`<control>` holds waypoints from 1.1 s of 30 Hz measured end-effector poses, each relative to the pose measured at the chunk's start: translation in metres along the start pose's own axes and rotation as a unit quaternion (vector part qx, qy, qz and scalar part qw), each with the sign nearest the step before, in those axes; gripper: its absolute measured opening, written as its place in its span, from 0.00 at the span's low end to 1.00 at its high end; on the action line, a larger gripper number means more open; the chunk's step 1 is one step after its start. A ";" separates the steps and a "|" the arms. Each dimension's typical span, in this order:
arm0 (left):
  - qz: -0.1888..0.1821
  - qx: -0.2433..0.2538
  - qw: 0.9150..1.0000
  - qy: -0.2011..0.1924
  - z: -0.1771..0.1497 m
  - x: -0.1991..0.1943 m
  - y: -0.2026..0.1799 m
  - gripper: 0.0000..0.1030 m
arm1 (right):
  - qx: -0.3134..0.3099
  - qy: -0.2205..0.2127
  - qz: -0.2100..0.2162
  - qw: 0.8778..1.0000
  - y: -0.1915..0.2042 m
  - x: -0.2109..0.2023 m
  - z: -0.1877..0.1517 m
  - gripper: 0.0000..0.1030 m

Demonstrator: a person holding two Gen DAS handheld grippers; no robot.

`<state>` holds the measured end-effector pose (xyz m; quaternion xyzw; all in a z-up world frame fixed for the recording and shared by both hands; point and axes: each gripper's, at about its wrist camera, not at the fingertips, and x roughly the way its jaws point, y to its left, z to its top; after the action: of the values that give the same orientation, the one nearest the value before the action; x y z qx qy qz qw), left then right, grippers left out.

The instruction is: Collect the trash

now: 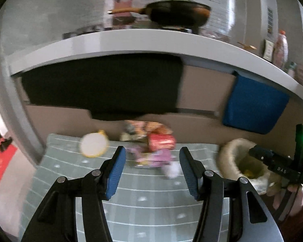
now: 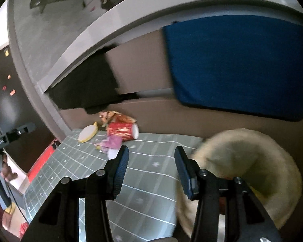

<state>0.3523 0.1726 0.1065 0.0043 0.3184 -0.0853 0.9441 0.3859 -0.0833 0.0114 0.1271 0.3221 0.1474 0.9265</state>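
Observation:
Trash lies on a green checked mat by the cabinet base: a red paper cup on its side, a pink wrapper, a white crumpled tissue, a round white lid with yellow rim, and an orange snack bag. My left gripper is open and empty, just short of the pink wrapper. My right gripper is open and empty, beside a cream fluffy basket.
A white counter overhangs the mat, with a black wok on it. A black cloth and a blue cloth hang on the brown cabinet front. A red object stands at the left.

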 end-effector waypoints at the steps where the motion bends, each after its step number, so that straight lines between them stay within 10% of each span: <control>1: 0.004 -0.003 1.000 0.001 -0.002 0.002 0.009 0.54 | -0.005 0.002 -0.004 1.000 0.007 0.006 0.000 0.44; 23: 0.037 -0.155 0.986 0.056 -0.030 0.173 0.169 0.54 | -0.034 0.089 -0.042 0.995 0.021 0.127 -0.006 0.44; 33: 0.043 -0.290 0.948 0.127 -0.036 0.273 0.243 0.54 | -0.074 0.114 -0.042 0.990 0.010 0.125 -0.018 0.44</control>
<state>0.5837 0.3709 -0.0979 -0.2456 0.4460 0.0525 0.8591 0.4666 -0.0272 -0.0689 0.0267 0.4193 0.1451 0.8958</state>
